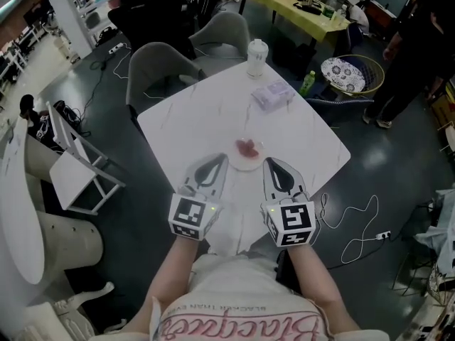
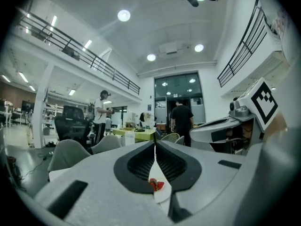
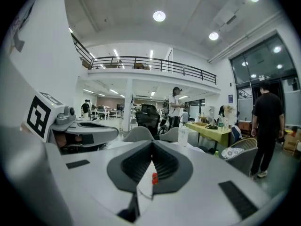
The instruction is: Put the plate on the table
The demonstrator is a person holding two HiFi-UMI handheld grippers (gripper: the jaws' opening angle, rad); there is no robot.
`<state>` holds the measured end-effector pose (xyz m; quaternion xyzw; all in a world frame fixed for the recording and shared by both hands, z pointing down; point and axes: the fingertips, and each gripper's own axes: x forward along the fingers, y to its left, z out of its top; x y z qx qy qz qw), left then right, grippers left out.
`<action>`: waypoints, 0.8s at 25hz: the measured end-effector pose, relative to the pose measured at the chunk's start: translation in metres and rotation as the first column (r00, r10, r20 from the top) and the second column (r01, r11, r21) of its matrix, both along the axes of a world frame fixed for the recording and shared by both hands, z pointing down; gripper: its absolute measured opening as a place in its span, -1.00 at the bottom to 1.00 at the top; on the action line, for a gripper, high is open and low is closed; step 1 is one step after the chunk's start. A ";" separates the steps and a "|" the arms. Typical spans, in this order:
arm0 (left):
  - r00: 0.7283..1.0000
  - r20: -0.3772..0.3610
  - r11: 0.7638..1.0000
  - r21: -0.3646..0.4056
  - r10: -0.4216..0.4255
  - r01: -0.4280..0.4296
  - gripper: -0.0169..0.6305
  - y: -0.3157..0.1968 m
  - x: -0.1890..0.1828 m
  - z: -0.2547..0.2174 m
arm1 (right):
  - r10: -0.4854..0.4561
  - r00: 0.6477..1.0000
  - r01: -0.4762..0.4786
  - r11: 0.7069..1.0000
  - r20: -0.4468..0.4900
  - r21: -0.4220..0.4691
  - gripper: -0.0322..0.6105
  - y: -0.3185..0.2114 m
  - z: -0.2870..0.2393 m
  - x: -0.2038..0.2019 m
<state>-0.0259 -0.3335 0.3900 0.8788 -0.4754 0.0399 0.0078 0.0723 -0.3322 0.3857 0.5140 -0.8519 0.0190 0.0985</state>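
Tongs on both sides are closed: the left tongs (image 2: 155,145) have their dark pads meeting at the tip, and the right tongs (image 3: 152,144) show the same, with only a narrow slit left lower down between the pads. Neither pair grips anything that can be made out. Through each slit a strip of the white plate (image 1: 245,166) shows, with red food (image 1: 247,148) on it. From the head view the plate lies on the white marbled bench (image 1: 192,123) near its front corner, between the two tips, its rim just beside each of them. Each marker cube (image 1: 192,217) carries a black-and-white square pattern and no words. The person's shirt (image 1: 242,322) bears large pink script with a line of small dark capitals, upside down from the head view and not surely readable. Farther along the bench lie a flat wrapped packet (image 1: 273,94) and, at the far corner, an upright lidded cup (image 1: 257,57); any print on either is too small to read
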 end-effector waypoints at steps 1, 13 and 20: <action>1.000 -0.002 1.000 0.014 0.004 -0.004 -0.91 0.004 0.001 -0.006 | -0.001 1.000 0.000 1.000 0.010 0.010 -0.89 0.004 -0.006 -0.001; 0.999 0.006 0.992 0.115 0.050 -0.050 -0.91 0.031 0.010 -0.046 | -0.035 0.994 0.026 0.996 0.105 0.088 -0.89 0.040 -0.047 -0.007; 0.998 0.021 0.990 0.127 0.065 -0.067 -0.91 0.033 0.016 -0.049 | -0.009 0.995 0.000 0.996 0.096 0.087 -0.89 0.039 -0.048 -0.003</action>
